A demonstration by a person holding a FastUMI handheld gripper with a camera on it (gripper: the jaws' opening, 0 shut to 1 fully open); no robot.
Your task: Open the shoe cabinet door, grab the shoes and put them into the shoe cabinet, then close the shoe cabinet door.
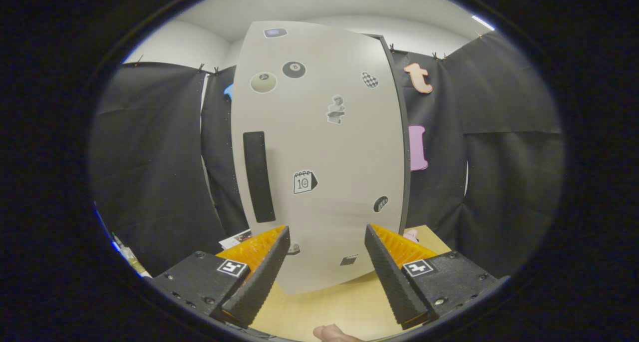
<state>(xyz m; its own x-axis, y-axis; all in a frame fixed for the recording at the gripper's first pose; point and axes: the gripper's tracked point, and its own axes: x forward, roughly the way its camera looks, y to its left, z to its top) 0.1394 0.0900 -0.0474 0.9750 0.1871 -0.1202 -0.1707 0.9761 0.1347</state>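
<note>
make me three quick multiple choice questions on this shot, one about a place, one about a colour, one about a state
1. Where is the black handle on the cabinet door?
A. near its left edge
B. near its right edge
C. along its top

2. What colour is the door?
A. red
B. pale grey
C. green

3. How does the tool stand?
A. shut on the handle
B. open, holding nothing
C. shut on a shoe

Answers:
1 A, the upright bar sits by the door's left edge.
2 B, the panel under the stickers is pale grey.
3 B, the fingers are spread apart with only the door beyond them.
</note>
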